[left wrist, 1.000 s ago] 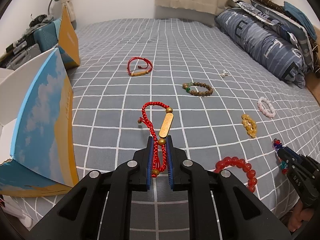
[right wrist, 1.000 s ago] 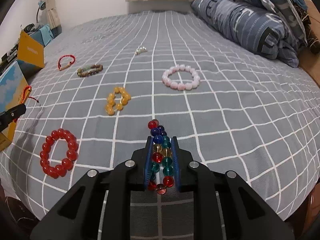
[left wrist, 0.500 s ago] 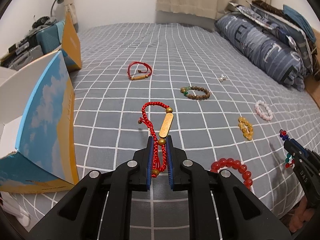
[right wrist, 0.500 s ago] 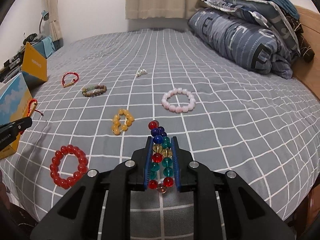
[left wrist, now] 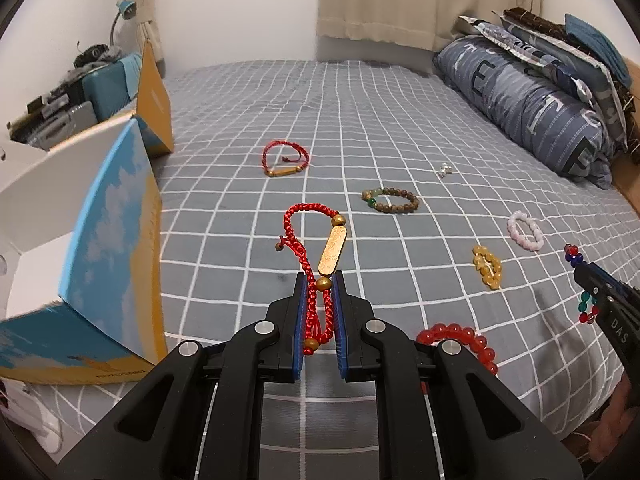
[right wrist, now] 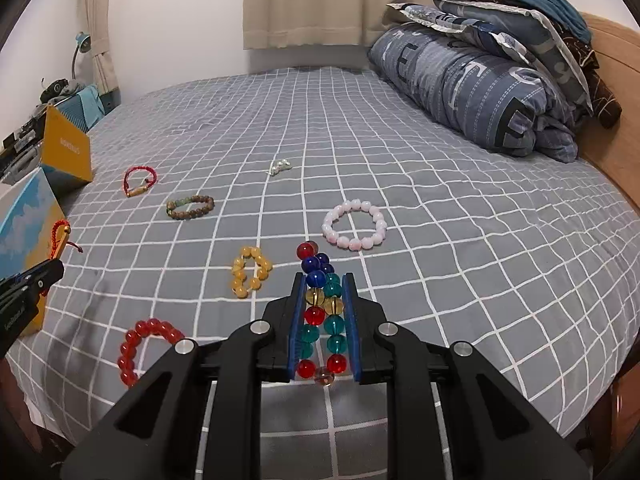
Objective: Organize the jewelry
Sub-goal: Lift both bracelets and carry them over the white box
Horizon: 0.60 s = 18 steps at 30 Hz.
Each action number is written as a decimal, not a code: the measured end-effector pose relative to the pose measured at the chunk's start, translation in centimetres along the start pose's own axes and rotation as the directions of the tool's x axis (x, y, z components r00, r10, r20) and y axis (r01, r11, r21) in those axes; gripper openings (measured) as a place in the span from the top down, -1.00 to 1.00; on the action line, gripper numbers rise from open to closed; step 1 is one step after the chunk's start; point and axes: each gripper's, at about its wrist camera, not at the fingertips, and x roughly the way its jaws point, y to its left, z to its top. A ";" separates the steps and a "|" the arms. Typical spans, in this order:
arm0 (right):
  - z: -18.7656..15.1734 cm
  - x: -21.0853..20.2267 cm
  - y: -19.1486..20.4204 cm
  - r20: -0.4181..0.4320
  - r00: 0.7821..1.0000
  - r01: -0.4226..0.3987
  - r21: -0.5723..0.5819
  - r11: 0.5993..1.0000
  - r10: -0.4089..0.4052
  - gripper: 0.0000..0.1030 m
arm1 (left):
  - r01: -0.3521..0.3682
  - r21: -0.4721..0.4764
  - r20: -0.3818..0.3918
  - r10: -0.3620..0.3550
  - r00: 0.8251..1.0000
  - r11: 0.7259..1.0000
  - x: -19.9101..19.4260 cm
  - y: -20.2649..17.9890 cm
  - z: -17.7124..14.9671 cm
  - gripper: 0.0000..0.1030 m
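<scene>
Holding a bracelet in each hand: the left gripper [left wrist: 320, 280] is clamped on a red cord bracelet [left wrist: 320, 248], lifted off the bed [left wrist: 360, 120] just beside the open box [left wrist: 104, 240], and the right gripper [right wrist: 323, 280] is squeezed on a multicolored bead bracelet [right wrist: 322, 308]. By my read, early going: six pieces lie loose on the cover — second red cord bracelet [left wrist: 285, 159], brown beads [left wrist: 390, 200], pink beads [right wrist: 354, 225], yellow beads [right wrist: 250, 272], red beads [right wrist: 146, 346], a tiny pale piece [right wrist: 279, 167] too small to identify. The box's interior is mostly cut off, so anything stored there is unknown.
</scene>
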 end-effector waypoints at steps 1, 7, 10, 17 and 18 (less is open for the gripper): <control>0.3 -0.2 0.1 0.002 1.000 0.004 0.001 1.000 -0.004 0.67 | -0.001 -0.002 0.001 0.001 1.000 1.000 -0.1 0.1 0.2 0.78; 1.7 -0.8 0.6 0.003 1.000 0.005 0.006 1.000 -0.005 0.67 | -0.017 -0.005 0.008 0.017 1.000 1.000 -0.9 0.7 1.4 0.78; 2.8 -1.3 1.3 0.007 1.000 -0.001 0.000 1.000 0.001 0.67 | -0.028 -0.006 0.010 0.028 1.000 1.000 -1.3 1.3 2.1 0.78; 6.0 -2.5 4.3 0.029 0.999 -0.023 -0.027 0.999 0.024 0.67 | -0.047 -0.027 0.020 0.048 0.999 0.999 -3.1 4.5 4.5 0.78; 6.4 -2.7 4.8 0.033 0.999 -0.026 -0.032 0.999 0.027 0.67 | -0.049 -0.032 0.022 0.050 0.999 0.998 -3.4 5.1 4.8 0.78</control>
